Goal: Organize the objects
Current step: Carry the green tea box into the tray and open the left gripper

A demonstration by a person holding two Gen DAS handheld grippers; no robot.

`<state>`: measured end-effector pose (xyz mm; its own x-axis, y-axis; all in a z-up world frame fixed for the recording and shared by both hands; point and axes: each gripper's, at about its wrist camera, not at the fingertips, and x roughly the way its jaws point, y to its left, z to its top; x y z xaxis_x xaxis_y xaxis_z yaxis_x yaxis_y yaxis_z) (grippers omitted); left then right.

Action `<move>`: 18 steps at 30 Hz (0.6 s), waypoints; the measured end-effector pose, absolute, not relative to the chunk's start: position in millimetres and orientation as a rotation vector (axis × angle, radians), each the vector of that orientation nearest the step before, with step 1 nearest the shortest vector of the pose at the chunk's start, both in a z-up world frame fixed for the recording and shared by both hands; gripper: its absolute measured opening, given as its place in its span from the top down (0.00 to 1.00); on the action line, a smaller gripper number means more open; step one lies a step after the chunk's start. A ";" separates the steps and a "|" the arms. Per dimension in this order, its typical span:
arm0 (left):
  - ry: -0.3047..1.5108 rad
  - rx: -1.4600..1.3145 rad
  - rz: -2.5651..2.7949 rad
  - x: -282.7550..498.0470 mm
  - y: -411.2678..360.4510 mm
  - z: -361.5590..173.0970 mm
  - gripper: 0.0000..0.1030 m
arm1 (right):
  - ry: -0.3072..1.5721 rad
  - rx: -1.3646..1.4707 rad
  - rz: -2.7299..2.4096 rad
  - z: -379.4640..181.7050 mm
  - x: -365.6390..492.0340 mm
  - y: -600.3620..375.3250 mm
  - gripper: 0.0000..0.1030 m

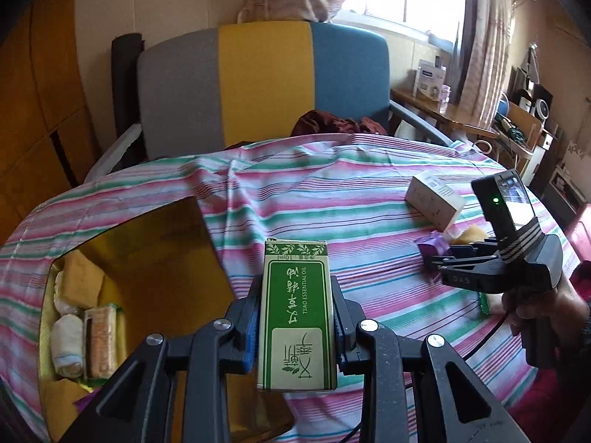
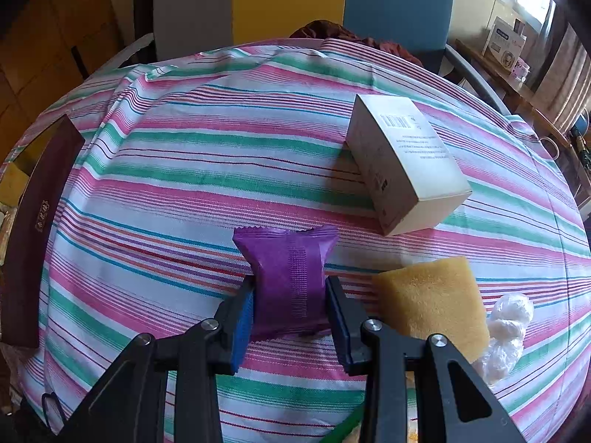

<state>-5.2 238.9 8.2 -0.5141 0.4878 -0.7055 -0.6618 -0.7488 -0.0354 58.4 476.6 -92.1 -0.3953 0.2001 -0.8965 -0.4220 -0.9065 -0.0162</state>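
Observation:
My left gripper [image 1: 297,295] is shut on a green essential oil box [image 1: 297,313] and holds it above the striped cloth, just right of an open yellow box [image 1: 155,258] with several wrapped items inside. My right gripper [image 2: 290,295] is shut on a purple snack packet [image 2: 290,277] on the cloth; the gripper [image 1: 441,258] and the packet [image 1: 432,247] also show in the left wrist view. A white carton [image 2: 402,162] lies beyond it, also visible in the left wrist view [image 1: 434,199]. A yellow sponge [image 2: 432,302] sits to the right.
A striped cloth [image 2: 221,170] covers the table. A dark red box lid [image 2: 40,221] lies at the left edge. A clear plastic wad [image 2: 506,332] lies right of the sponge. A grey, yellow and blue chair [image 1: 258,85] stands behind the table.

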 end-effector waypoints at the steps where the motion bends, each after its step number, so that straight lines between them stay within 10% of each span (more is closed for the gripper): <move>1: 0.289 -0.979 2.242 -12.0 230.3 7.3 0.70 | 0.301 -1.453 2.330 -92.0 58.8 476.4 0.65; 18: -0.092 -1.375 2.374 -163.3 98.4 -39.8 0.70 | 0.296 -1.461 2.336 -89.3 60.9 472.0 0.65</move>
